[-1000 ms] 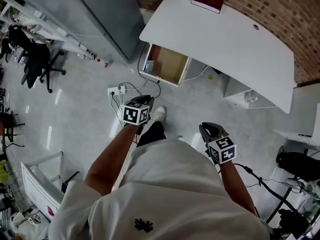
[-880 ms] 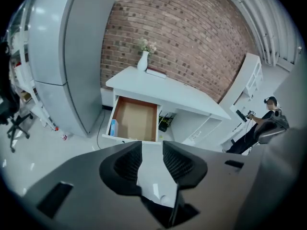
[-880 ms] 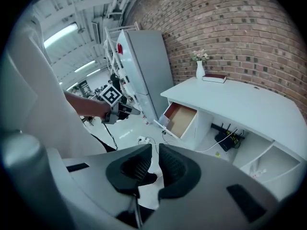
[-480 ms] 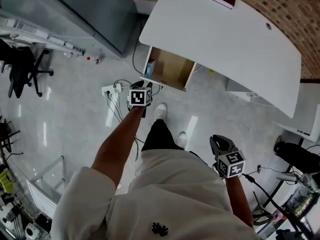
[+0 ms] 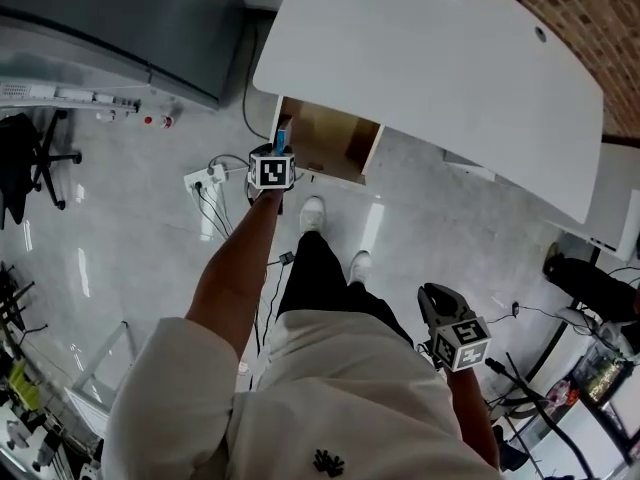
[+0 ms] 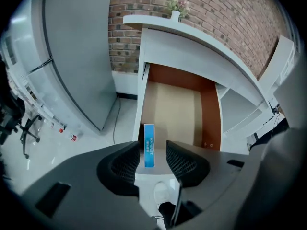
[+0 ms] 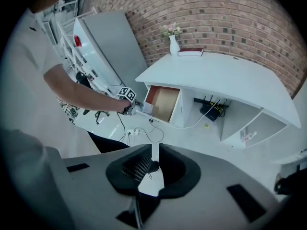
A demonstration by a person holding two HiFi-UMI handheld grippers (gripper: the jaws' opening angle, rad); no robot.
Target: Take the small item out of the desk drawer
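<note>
Left gripper view: our left tool (image 6: pixel 154 152) hangs just short of the small blue rectangular box (image 6: pixel 149 145) in the open wood-lined desk drawer (image 6: pixel 211 114).
We judge the task barely begun. The drawer already stands pulled out from under the white curved worktop (image 5: pixel 430 78), and the box stands on edge at its front left corner, lower centre of the frame. The left tool's jaws have just been opening and are spread wide. The box shows in the gap between them, but the pads do not touch it. Our right tool (image 7: pixel 152 164), lower right in the head view, has its jaws drawn almost together on nothing. Gripping the box and lifting it out remain.
</note>
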